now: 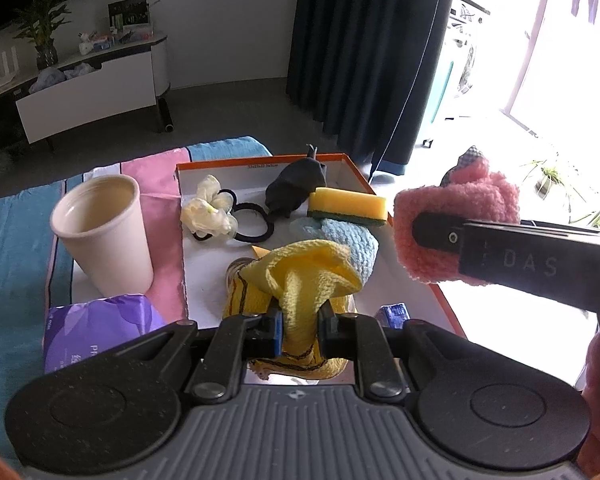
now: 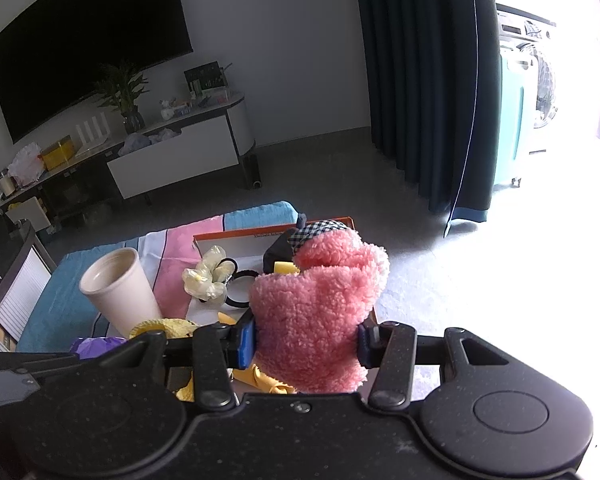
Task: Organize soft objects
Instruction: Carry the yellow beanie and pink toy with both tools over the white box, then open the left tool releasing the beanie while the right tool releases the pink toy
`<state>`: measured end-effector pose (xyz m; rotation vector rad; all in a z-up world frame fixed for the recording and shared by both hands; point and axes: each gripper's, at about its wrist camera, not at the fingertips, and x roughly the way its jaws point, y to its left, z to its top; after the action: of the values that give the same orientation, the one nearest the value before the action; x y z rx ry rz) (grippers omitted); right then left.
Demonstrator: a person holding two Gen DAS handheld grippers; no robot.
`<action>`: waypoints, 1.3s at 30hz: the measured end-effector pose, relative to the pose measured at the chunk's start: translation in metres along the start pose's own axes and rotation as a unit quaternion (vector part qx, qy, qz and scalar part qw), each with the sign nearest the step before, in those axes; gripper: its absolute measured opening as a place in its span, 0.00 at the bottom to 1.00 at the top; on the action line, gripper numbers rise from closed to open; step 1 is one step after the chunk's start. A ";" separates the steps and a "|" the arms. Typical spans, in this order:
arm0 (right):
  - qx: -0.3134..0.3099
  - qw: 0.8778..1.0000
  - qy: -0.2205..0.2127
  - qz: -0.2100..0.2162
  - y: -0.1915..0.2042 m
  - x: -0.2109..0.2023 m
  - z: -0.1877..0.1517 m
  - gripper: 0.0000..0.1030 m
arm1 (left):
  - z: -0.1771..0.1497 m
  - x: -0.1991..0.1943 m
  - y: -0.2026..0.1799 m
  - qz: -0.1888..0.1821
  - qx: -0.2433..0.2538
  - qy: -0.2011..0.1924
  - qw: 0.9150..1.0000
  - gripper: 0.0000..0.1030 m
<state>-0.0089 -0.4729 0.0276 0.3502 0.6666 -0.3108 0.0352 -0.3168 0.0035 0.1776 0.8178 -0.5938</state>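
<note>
In the left wrist view, the left gripper (image 1: 299, 322) has its jaws drawn nearly together on a bunched yellow cloth (image 1: 312, 276), which rises in a loose fold above the pads and hangs over the near end of the orange-rimmed box (image 1: 260, 160). Inside the box lie a white flower hair tie (image 1: 210, 210), a dark grey cloth (image 1: 298, 188), a yellow sponge (image 1: 346, 205) and a light blue knit (image 1: 340, 236). The grip takes only a narrow waist of fabric, so the cloth could slide free and land on the box rim or on the tissue pack (image 1: 96, 328). The white cup (image 1: 104, 232) stands just beside the box and a sideways swing could tip it. The right gripper (image 1: 428, 236) comes in from the right with the pink plush (image 1: 456, 220), near the left one, so they may collide. What lies under the yellow cloth is hidden.

In the right wrist view, the right gripper (image 2: 306, 342) stands about half open, clamped on the pink plush (image 2: 320, 308) with both pads pressed into its pile, above the box's right side. The plush is bulky and squashy, so it could twist or slip out. It also blocks most of the box, so the drop spot is hard to judge; the window side is washed out by glare
</note>
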 end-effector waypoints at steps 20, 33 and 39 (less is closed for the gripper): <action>-0.008 0.999 0.034 0.010 -0.006 0.029 -0.002 0.69 | -0.003 0.017 0.001 0.010 -0.008 0.014 1.000 0.18; 0.013 1.000 0.022 0.007 -0.017 0.022 -0.006 0.76 | -0.001 0.022 0.001 -0.005 -0.013 0.016 1.000 0.20; 0.017 1.000 0.007 0.001 -0.020 0.012 -0.003 0.76 | -0.003 0.019 -0.007 -0.010 0.001 0.007 1.000 0.52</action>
<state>-0.0089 -0.4913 0.0132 0.3867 0.6754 -0.3182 0.0394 -0.3298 -0.0119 0.1753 0.8331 -0.6130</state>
